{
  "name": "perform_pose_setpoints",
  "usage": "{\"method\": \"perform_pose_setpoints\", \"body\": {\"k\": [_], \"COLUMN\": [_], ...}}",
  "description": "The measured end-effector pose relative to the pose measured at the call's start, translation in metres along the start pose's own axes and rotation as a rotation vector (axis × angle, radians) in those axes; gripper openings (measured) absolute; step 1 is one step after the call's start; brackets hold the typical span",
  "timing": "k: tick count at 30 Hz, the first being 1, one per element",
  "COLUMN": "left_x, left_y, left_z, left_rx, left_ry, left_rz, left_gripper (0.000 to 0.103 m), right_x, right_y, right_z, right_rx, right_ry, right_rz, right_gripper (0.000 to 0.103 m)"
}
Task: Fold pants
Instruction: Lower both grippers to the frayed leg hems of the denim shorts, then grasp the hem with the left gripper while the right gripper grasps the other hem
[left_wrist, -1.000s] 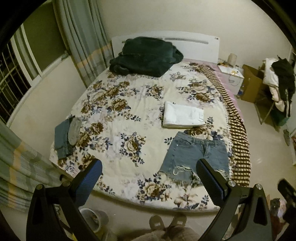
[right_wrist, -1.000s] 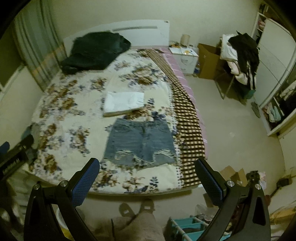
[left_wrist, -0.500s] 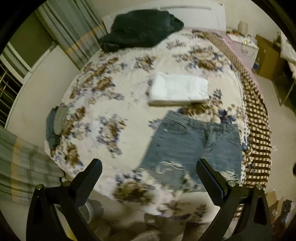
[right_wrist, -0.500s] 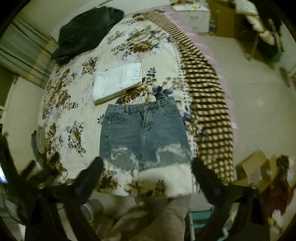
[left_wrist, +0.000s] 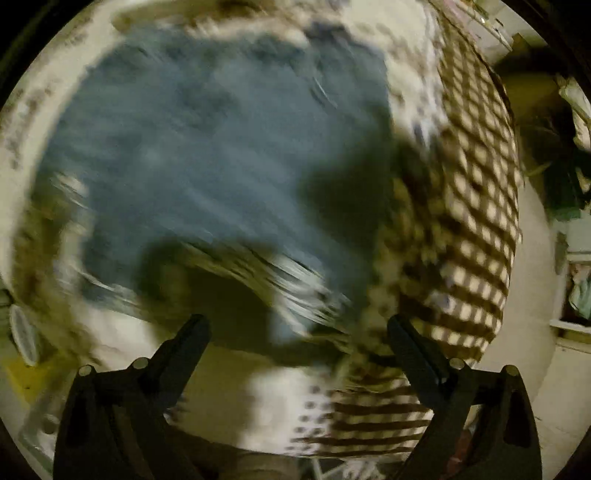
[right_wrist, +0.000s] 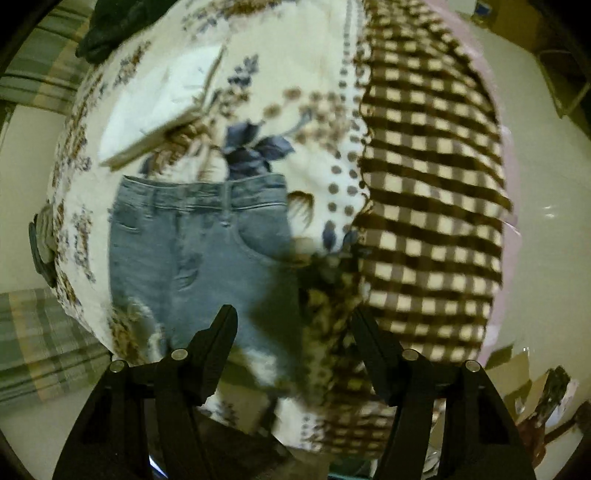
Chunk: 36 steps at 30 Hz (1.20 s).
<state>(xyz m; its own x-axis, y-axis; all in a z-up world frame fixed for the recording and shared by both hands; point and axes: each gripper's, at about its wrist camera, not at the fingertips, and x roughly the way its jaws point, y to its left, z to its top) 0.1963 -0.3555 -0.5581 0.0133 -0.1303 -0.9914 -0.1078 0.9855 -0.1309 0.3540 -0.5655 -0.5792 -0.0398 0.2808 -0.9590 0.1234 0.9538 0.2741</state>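
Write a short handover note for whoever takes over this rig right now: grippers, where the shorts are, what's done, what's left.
Left gripper: open, empty, low over the denim shorts; its view is badly blurred.
Right gripper: open, empty, over the shorts' frayed hem near their right edge.
Shorts: lying flat and unfolded on the floral bedspread, waistband away from you, beside the checked blanket. A folded white garment lies just beyond them.
Done: nothing folded yet.
Left: grip the shorts, fold them.

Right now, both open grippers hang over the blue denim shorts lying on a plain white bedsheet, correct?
Not quite: the bedsheet is floral-patterned with a brown checked border, as the right wrist view shows. The left gripper and right gripper are open above the blue denim shorts.
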Motion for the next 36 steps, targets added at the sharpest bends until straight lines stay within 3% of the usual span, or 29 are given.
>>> {"method": "perform_pose_setpoints", "body": {"k": [3, 4, 5, 8, 10, 12, 13, 16, 17, 18, 21, 24, 28, 32, 36], "left_x": [0.029, 0.04, 0.051, 0.062, 0.055, 0.042, 0.036, 0.022, 0.015, 0.009, -0.012, -0.047, -0.083, -0.114, -0.137], "left_y": [-0.017, -0.021, -0.024, -0.022, -0.017, -0.009, -0.006, 0.006, 0.012, 0.017, 0.041, 0.068, 0.089, 0.131, 0.197], "left_z": [-0.009, -0.009, -0.009, -0.005, -0.004, -0.006, -0.005, -0.001, 0.002, 0.005, 0.011, 0.021, 0.01, 0.016, 0.031], "left_rx": [0.032, 0.045, 0.053, 0.037, 0.016, 0.009, 0.003, -0.007, -0.012, -0.015, -0.036, -0.054, -0.095, -0.167, -0.284], "left_ry": [0.015, 0.011, 0.015, -0.01, -0.041, -0.082, -0.091, -0.093, -0.107, -0.119, -0.156, -0.19, -0.24, -0.285, -0.325], "left_rz": [0.005, 0.024, 0.04, 0.053, 0.042, 0.019, -0.001, -0.056, -0.065, -0.073, -0.11, -0.148, -0.189, -0.202, -0.202], "left_gripper": [0.096, 0.093, 0.083, 0.077, 0.058, 0.013, 0.007, 0.004, 0.004, 0.003, 0.003, 0.003, 0.003, 0.003, 0.003], "right_x": [0.031, 0.044, 0.053, 0.082, 0.098, 0.118, 0.124, 0.136, 0.135, 0.132, 0.117, 0.094, 0.057, 0.029, 0.023], "right_y": [-0.002, -0.005, -0.003, 0.001, 0.006, 0.009, 0.01, 0.017, 0.022, 0.026, 0.04, 0.057, 0.084, 0.145, 0.219], "right_z": [0.013, 0.021, 0.025, 0.039, 0.047, 0.058, 0.06, 0.07, 0.072, 0.072, 0.07, 0.065, 0.063, 0.065, 0.074], "right_rx": [-0.016, -0.025, -0.031, -0.052, -0.059, -0.046, -0.034, 0.001, 0.009, 0.013, 0.018, 0.012, -0.009, -0.059, -0.146], "right_ry": [0.024, 0.032, 0.039, 0.067, 0.087, 0.11, 0.112, 0.086, 0.059, 0.037, -0.005, -0.032, -0.053, -0.063, -0.053], "right_rz": [0.034, 0.051, 0.061, 0.09, 0.11, 0.14, 0.152, 0.229, 0.251, 0.273, 0.239, 0.215, 0.185, 0.159, 0.14], "right_gripper": [0.067, 0.067, 0.067, 0.068, 0.068, 0.068, 0.068, 0.067, 0.054, 0.029, 0.014, 0.009, 0.008, 0.007, 0.007]}}
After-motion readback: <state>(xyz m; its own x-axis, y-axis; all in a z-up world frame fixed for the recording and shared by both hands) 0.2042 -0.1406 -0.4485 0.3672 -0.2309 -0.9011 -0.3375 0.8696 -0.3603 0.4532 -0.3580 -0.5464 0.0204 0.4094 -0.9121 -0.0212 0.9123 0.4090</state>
